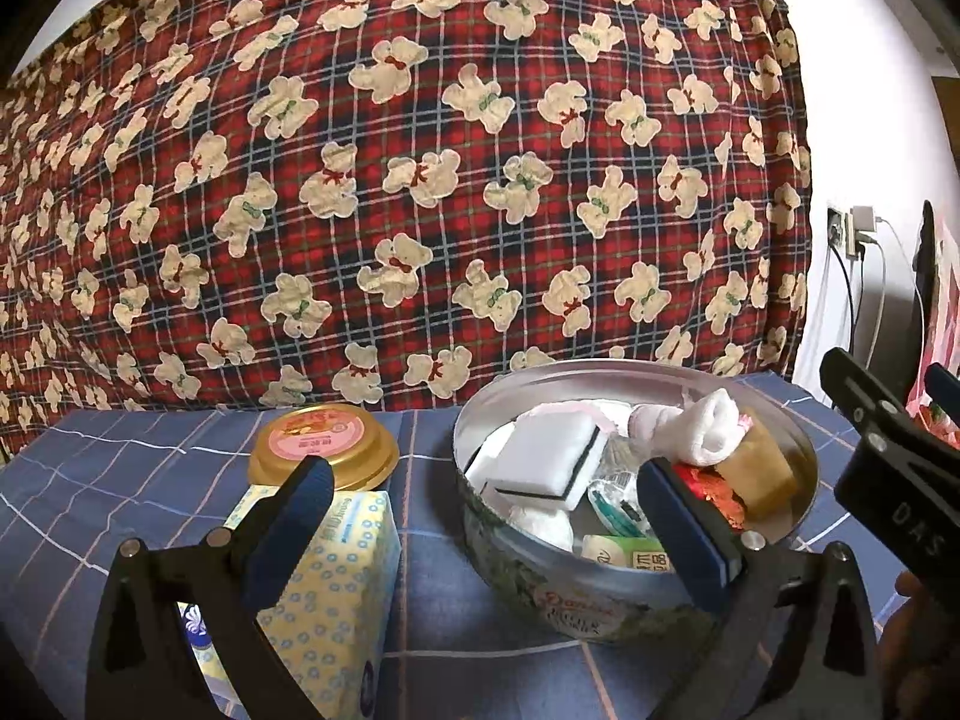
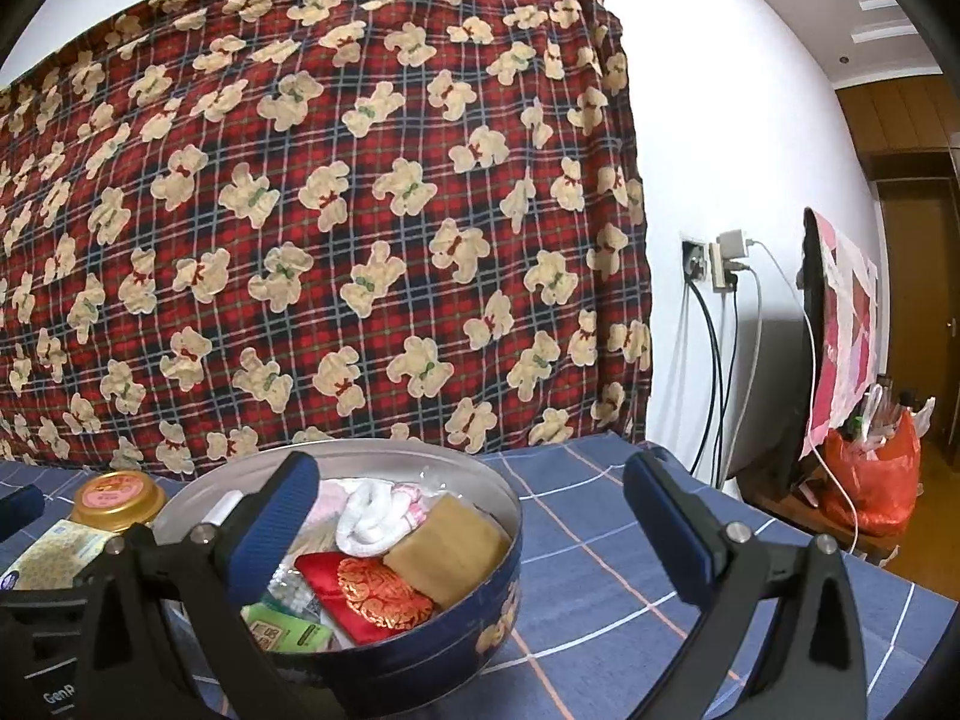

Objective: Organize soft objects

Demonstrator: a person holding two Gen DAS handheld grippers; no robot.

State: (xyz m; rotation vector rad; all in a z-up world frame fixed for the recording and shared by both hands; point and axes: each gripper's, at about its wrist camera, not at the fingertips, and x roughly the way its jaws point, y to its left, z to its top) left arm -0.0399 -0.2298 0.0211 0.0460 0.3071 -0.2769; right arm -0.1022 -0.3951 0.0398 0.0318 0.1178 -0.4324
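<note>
A round blue cookie tin (image 1: 540,588) (image 2: 420,654) stands on the blue checked cloth. It holds a white sponge (image 1: 540,468), a rolled white sock (image 1: 702,426) (image 2: 372,516), a tan sponge (image 1: 756,468) (image 2: 450,546), a red brocade pouch (image 2: 366,594) and small packets. A yellow tissue pack (image 1: 336,594) lies left of the tin. My left gripper (image 1: 486,510) is open and empty, one finger over the tissue pack, the other over the tin. My right gripper (image 2: 468,516) is open and empty above the tin's right side; it also shows in the left wrist view (image 1: 888,420).
A gold-lidded jar (image 1: 327,444) (image 2: 117,495) stands behind the tissue pack. A red bear-print plaid blanket (image 1: 420,180) hangs behind the table. To the right are a wall socket with cables (image 2: 720,264), a dark monitor (image 2: 810,348) and a red plastic bag (image 2: 870,480).
</note>
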